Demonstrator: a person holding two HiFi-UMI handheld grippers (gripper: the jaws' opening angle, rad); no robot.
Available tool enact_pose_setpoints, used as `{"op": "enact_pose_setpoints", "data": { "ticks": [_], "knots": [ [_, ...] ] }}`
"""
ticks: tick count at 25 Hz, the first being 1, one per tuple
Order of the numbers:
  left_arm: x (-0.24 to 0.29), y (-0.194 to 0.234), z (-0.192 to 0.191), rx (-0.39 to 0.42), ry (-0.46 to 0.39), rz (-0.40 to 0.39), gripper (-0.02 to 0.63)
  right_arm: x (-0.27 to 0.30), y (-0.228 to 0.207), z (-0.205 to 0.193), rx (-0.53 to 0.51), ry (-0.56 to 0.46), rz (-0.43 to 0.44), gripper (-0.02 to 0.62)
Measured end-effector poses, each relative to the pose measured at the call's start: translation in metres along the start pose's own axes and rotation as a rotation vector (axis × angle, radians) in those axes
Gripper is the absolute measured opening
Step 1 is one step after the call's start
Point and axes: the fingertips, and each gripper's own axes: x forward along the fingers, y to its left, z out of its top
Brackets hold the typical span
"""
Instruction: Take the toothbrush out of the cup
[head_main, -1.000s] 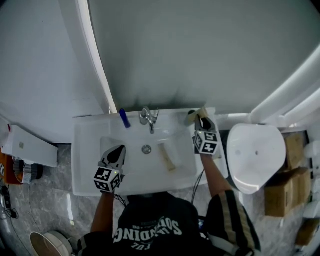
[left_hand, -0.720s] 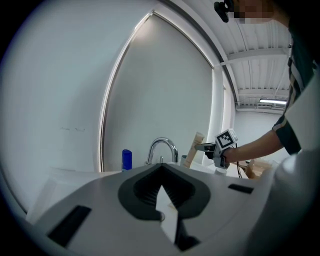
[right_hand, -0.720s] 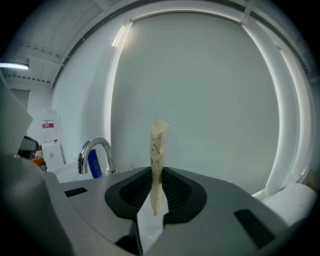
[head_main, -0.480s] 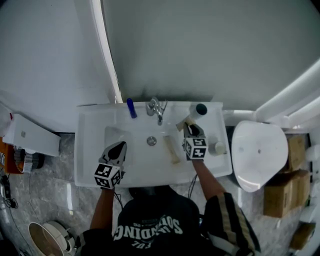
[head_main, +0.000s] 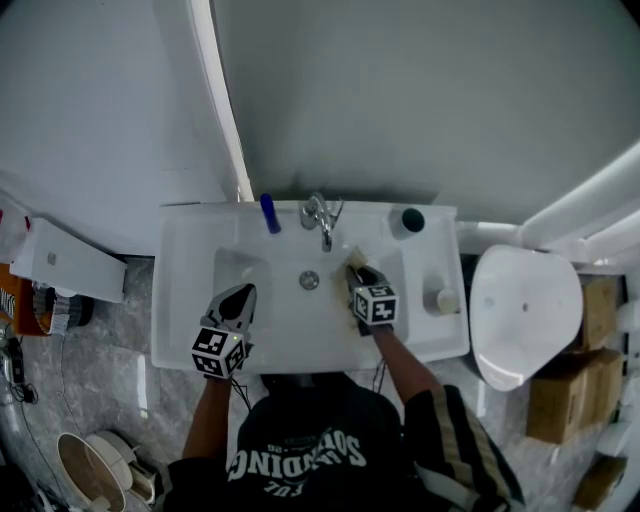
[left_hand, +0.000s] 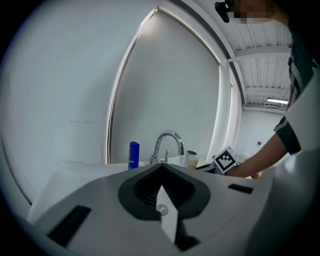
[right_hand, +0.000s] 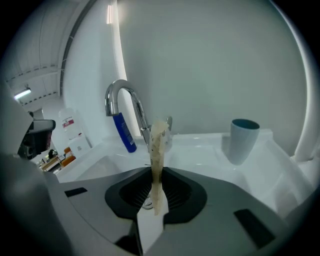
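Looking down from the head view, the right gripper (head_main: 358, 274) is clamped on the pale toothbrush (head_main: 352, 262), which juts forward past its tips over the sink (head_main: 180, 300) basin. The cup (head_main: 407, 220) stands well apart, ahead and to the right of those tips, on the back ledge. The left gripper (head_main: 238, 296) hangs over the basin's left side, with the blue bottle (head_main: 270, 213) ahead of it and the faucet (head_main: 320, 214) ahead to its right.

The left gripper view shows this gripper's (left_hand: 162, 187) jaws together with nothing between them. The bottle (left_hand: 133, 154), faucet (left_hand: 167, 142) and cup (left_hand: 191, 158) line up beyond.

The right gripper view shows the right gripper's (right_hand: 156, 200) jaws pinching the toothbrush (right_hand: 157, 150), which rises upright from them. The cup (right_hand: 243, 140) sits ahead to the right and the bottle (right_hand: 122, 132) ahead to the left, beside the faucet (right_hand: 120, 97).
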Motion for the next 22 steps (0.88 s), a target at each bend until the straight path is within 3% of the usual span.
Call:
{"op": "enact_pose_setpoints", "data": {
  "ticks": [11,22],
  "knots": [
    [0.006,0.006,-0.003,-0.013,0.03,0.057,0.0,0.036,-0.006,-0.081,0.334,0.169,0.021,0.063],
    [0.015,0.006,-0.008,-0.016,0.071,0.093,0.0,0.052,-0.032,-0.131,0.415,0.321,-0.007,0.063]
  ]
}}
